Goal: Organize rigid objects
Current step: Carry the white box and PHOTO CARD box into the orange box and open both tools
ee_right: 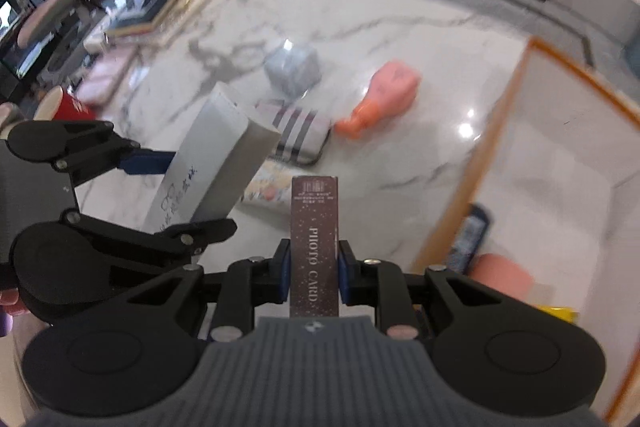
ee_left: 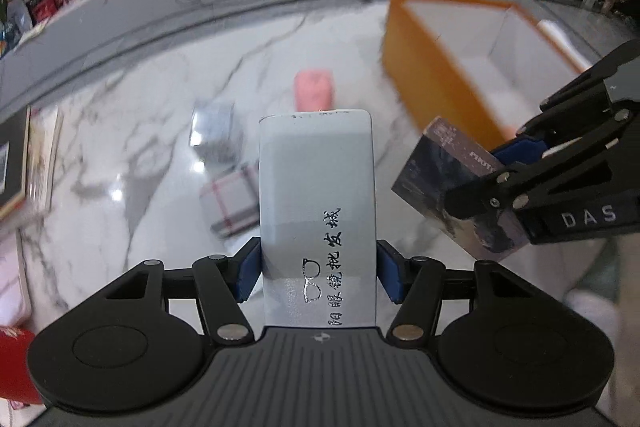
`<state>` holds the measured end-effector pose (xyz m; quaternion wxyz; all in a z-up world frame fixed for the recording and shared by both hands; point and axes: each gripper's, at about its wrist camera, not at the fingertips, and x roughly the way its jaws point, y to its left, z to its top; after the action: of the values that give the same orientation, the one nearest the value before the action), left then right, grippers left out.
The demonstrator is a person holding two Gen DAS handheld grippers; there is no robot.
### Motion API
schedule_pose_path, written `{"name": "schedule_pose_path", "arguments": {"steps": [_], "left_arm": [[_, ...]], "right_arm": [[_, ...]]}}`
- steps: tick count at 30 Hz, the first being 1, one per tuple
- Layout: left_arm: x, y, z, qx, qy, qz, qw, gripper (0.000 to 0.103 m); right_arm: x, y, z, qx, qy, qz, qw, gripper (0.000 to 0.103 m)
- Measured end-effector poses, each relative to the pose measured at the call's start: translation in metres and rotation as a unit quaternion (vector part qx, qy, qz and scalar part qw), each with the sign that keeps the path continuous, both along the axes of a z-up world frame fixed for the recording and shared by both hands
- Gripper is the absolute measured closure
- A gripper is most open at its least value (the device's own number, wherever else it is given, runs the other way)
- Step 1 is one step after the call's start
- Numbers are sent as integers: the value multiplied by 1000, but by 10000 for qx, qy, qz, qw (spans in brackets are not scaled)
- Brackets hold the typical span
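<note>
Your left gripper [ee_left: 318,273] clamps the glasses case [ee_left: 316,195], your right gripper [ee_right: 314,277] the photo-card box [ee_right: 315,247]; orange bin [ee_left: 424,75] nearly bare, three items still on the floor [ee_left: 140,87]

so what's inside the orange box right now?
The orange box holds a dark blue patterned item against its near wall, a pink thing and something yellow. The right tool covers the near corner.
</note>
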<state>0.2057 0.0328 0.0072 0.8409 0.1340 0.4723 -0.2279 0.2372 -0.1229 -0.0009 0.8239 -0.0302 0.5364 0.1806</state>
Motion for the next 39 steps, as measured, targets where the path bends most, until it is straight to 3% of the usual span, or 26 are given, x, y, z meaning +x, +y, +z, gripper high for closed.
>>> {"name": "schedule_pose_path", "arguments": {"steps": [7,12,20,26,31,39], "left_arm": [[-14,-53,53,-415,-404,-377,9976,35],[-19,-100,65,-649,-499,-718,9941,35],[4,-160,38,-804,-94,-876,9929,35],[21,-176,13,-736,149,-847,9936,35],[24,-178,2,-737,223,-823,9936,35],[26,-171,-5,-777,345,-781,9933,35]], "right_arm": [[-28,-63,60,-196,-661,-529,9962,81],[-40,-109,70,-476,-768,-936,9915,81],[-31,-166,21,-908,-374,-1552,9830,81],[-19,-174,-23,-1111,-5,-1696,9792,81],[-15,-170,-38,-1489,-32,-1765,9730,81],[-5,-172,-52,-1061,623,-1922,9736,81]]}}
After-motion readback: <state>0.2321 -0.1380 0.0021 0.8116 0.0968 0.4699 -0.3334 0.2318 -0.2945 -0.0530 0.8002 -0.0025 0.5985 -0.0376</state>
